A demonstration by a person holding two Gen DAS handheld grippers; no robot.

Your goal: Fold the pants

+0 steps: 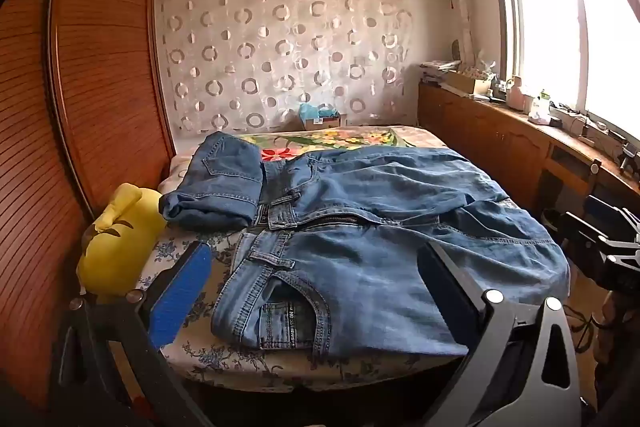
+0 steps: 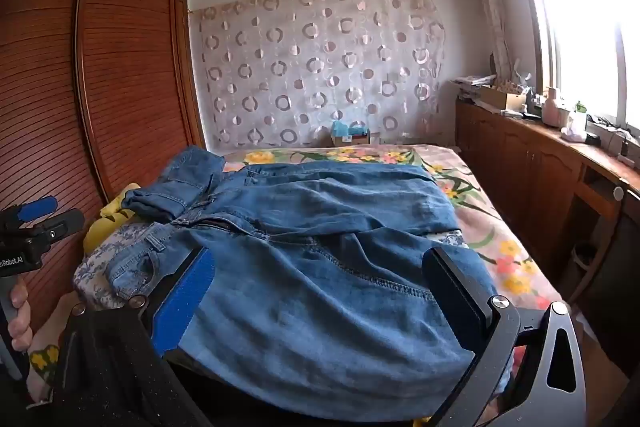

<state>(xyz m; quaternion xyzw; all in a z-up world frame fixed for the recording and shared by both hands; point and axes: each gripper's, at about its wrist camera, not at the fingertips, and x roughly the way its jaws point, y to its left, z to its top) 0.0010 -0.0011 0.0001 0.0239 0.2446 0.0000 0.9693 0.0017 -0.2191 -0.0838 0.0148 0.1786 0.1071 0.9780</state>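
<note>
Blue jeans (image 1: pixel 360 239) lie spread across the near part of the bed, waistband to the left, legs bunched toward the right; they also show in the right wrist view (image 2: pixel 320 267). A second, folded pair of jeans (image 1: pixel 218 183) lies at the far left, also in the right wrist view (image 2: pixel 176 191). My left gripper (image 1: pixel 316 267) is open, held just above the waistband end, empty. My right gripper (image 2: pixel 320 279) is open above the legs, empty. The left gripper also shows at the left edge of the right wrist view (image 2: pixel 44 215), and the right gripper at the right edge of the left wrist view (image 1: pixel 600 239).
A yellow plush toy (image 1: pixel 116 239) lies at the bed's left edge beside a wooden wardrobe (image 1: pixel 100 87). The bed (image 1: pixel 224 355) has floral covers. A wooden counter (image 1: pixel 520 131) with clutter runs under the window on the right. A box (image 1: pixel 320 117) sits at the bed's far end.
</note>
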